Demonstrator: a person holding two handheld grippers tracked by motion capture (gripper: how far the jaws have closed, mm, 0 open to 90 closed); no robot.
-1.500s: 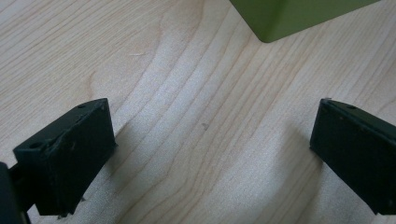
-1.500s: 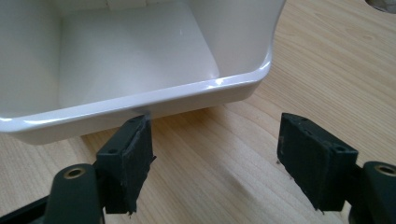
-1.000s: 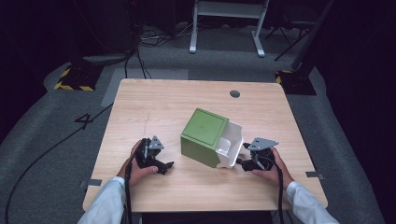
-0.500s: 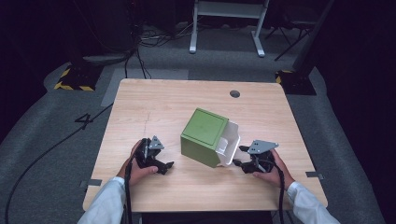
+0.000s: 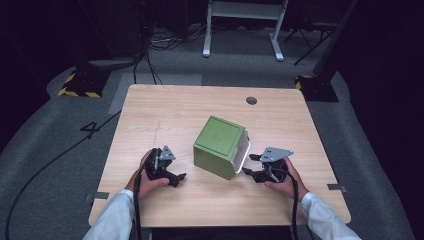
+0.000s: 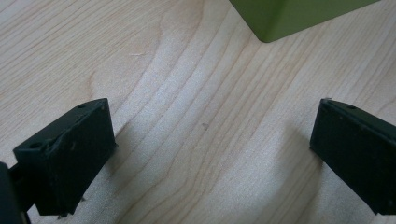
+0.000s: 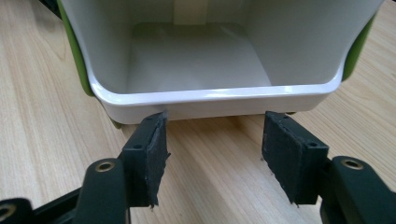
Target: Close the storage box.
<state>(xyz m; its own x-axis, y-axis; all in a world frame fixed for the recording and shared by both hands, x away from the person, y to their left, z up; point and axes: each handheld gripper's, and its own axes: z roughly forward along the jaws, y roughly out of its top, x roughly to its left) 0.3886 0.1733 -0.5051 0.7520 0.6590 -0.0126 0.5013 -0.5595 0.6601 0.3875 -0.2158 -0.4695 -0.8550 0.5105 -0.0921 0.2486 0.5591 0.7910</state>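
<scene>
Now the right claw [image 7: 212, 156] has edged against the bin [image 7: 219, 100] rim.

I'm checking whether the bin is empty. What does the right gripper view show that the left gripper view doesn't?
Right gripper view: the white inside of the green plastic bin lying on its side, nothing in it, with the open right gripper at its white rim. Left gripper view: one green outer corner of the bin beyond the open left gripper. Both: the light wooden table.
</scene>
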